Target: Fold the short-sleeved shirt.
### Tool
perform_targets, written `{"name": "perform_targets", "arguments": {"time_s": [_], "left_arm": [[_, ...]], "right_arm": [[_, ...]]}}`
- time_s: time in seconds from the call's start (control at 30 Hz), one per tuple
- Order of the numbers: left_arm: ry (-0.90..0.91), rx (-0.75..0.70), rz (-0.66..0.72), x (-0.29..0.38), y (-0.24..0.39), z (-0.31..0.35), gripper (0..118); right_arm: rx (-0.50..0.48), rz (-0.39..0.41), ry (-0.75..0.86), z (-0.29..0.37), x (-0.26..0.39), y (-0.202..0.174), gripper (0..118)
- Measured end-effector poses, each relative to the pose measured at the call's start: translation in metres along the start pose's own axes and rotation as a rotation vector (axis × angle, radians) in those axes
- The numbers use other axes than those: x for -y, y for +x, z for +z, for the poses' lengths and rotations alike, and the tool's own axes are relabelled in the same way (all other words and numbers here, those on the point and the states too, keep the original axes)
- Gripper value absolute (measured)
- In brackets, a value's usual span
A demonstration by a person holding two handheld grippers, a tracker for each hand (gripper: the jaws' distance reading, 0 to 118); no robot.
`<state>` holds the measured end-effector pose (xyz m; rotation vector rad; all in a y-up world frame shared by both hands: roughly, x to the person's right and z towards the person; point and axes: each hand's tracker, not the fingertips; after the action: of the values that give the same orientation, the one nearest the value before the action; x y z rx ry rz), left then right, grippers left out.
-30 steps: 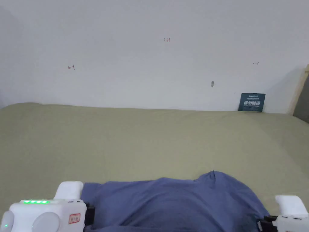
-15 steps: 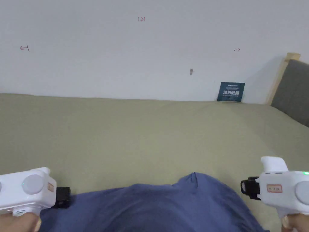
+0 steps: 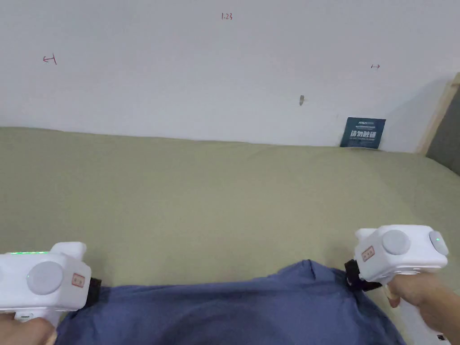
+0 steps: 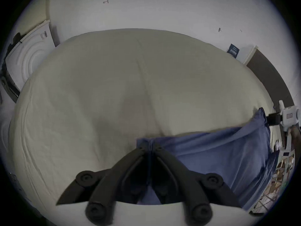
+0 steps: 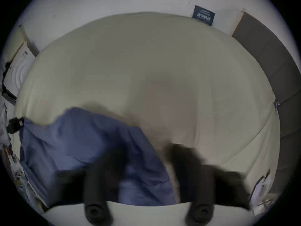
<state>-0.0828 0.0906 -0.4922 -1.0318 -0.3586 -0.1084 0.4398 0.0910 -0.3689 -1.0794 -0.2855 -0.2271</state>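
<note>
An olive bedsheet (image 3: pixel 215 197) fills mid-frame under a white wall (image 3: pixel 179 81). The left gripper (image 4: pixel 150 145) pinches the blue shirt (image 3: pixel 233 310); the right gripper (image 5: pixel 146 154) is spread, blurred.

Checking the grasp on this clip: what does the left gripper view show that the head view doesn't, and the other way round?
The left gripper view gives the left claw from behind: its jaws are closed together on an edge of the blue shirt. It also takes in a white appliance past the bed's left end. The head view adds the left hand under that claw's white housing, with green lights on top. Both show the shirt on the olive bed, the right claw at the shirt's other end, and the dark sign against the wall.
</note>
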Motion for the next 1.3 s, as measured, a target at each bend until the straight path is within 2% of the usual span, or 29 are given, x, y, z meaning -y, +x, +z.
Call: {"name": "perform_targets", "arguments": {"time_s": [0.03,0.07,0.1,0.17,0.23,0.3,0.47,0.6,0.8,1.0,1.23,1.27,1.3], "left_arm": [[0.008,0.009,-0.016,0.0,0.0,0.005,4],[0.014,0.016,-0.029,0.0,0.001,0.012,4],[0.023,0.024,-0.04,-0.001,0.001,0.02,4],[0.054,0.049,-0.042,-0.001,-0.002,0.039,4],[0.087,0.086,-0.046,0.0,-0.003,0.064,4],[0.122,0.105,-0.057,0.003,-0.007,0.09,4],[0.235,0.164,-0.061,0.037,-0.015,0.165,4],[0.258,0.195,-0.018,0.089,-0.031,0.187,4],[0.07,0.2,0.018,0.177,-0.039,0.158,4],[0.025,0.14,0.048,0.21,-0.049,0.126,4],[0.034,0.141,0.023,0.212,-0.052,0.125,4],[0.028,0.142,0.028,0.21,-0.051,0.126,8],[0.023,0.146,0.033,0.209,-0.05,0.13,19]], "right_arm": [[-0.026,0.023,0.047,0.007,0.002,-0.007,0],[0.004,0.013,0.082,0.017,-0.002,-0.01,0],[-0.013,0.04,0.09,0.024,-0.003,-0.014,0],[-0.052,0.046,0.112,0.042,-0.002,-0.016,0],[-0.096,0.045,0.168,0.08,0.018,-0.017,0],[-0.097,0.069,0.239,0.108,0.026,-0.015,0],[-0.147,0.067,0.366,0.201,0.094,-0.004,0],[-0.132,0.075,0.392,0.224,0.165,0.015,0],[-0.145,-0.051,0.201,0.189,0.266,0.038,0],[-0.098,-0.069,0.175,0.145,0.304,0.052,0],[-0.068,-0.085,0.14,0.14,0.308,0.051,0],[-0.069,-0.091,0.128,0.142,0.303,0.05,2],[-0.078,-0.109,0.112,0.148,0.3,0.049,10]]}}
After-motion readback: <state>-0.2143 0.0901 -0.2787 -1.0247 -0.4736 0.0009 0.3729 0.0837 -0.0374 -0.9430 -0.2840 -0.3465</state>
